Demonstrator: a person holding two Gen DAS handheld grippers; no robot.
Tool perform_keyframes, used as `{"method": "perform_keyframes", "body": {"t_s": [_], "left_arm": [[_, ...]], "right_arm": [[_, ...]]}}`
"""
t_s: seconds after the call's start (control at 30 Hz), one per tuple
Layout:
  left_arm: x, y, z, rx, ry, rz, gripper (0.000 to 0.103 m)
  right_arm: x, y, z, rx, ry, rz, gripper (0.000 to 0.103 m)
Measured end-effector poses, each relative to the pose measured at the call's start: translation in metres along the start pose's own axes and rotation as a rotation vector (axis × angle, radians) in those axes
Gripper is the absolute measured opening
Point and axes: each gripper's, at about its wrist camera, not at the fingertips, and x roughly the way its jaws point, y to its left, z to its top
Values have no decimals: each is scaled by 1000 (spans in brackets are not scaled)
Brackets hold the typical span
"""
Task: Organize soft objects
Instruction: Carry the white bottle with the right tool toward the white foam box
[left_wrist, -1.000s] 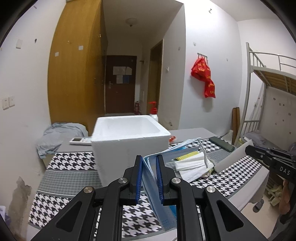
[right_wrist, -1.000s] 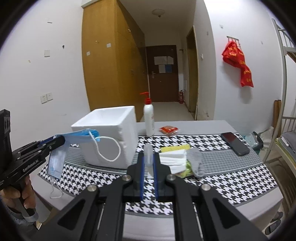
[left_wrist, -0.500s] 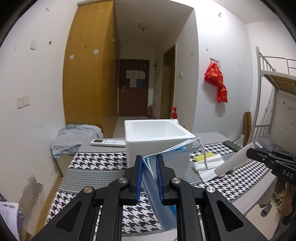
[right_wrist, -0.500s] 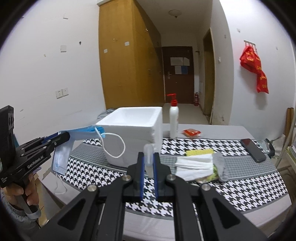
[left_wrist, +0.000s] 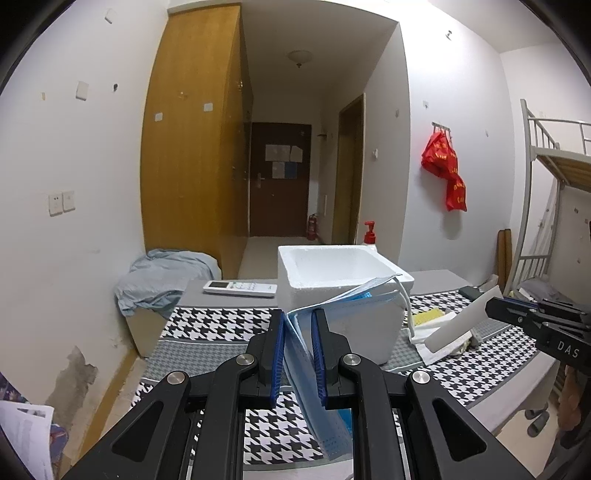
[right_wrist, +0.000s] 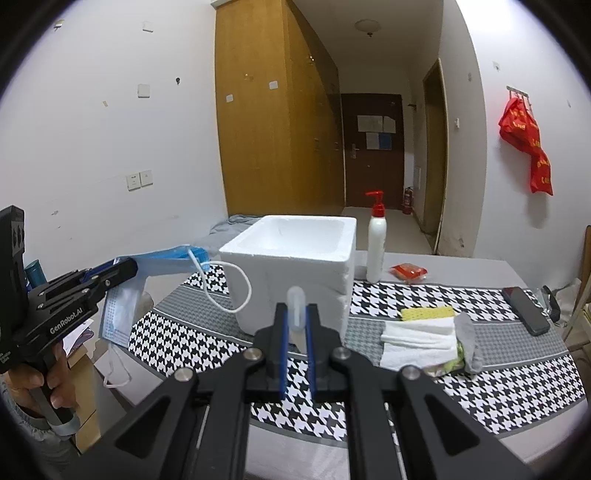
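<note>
1. The blue face mask (left_wrist: 317, 354) hangs in the air, pinched at its folded edge, its white ear loop (right_wrist: 236, 288) dangling beside the foam box (right_wrist: 295, 266).
2. The foam box is white, open-topped and upright on the tabletop (right_wrist: 498, 391).
3. A small translucent white piece (right_wrist: 296, 310) is pinched upright.
4. Folded white cloths (right_wrist: 417, 339), a yellow sponge (right_wrist: 426, 313) and a grey sock (right_wrist: 467, 343) lie together on the tabletop, right of the box.

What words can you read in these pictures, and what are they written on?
"GenRobot.AI": on the side of the left gripper, seen from the right wrist.
"DAS": on the body of the right gripper, seen from the left wrist; more letters may be cut off.
Gold marks on the red bag on the wall: too blurred to read.
Papers on the far door: too small to read.
Remote control buttons: too small to read.
</note>
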Motion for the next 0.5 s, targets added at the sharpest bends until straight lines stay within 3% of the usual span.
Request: {"method": "perform_keyframes", "body": {"t_s": [0.5], "left_arm": [[6, 16, 9, -22, -20, 31, 16]], "right_arm": [[11, 6, 17, -32, -16, -2, 11]]}}
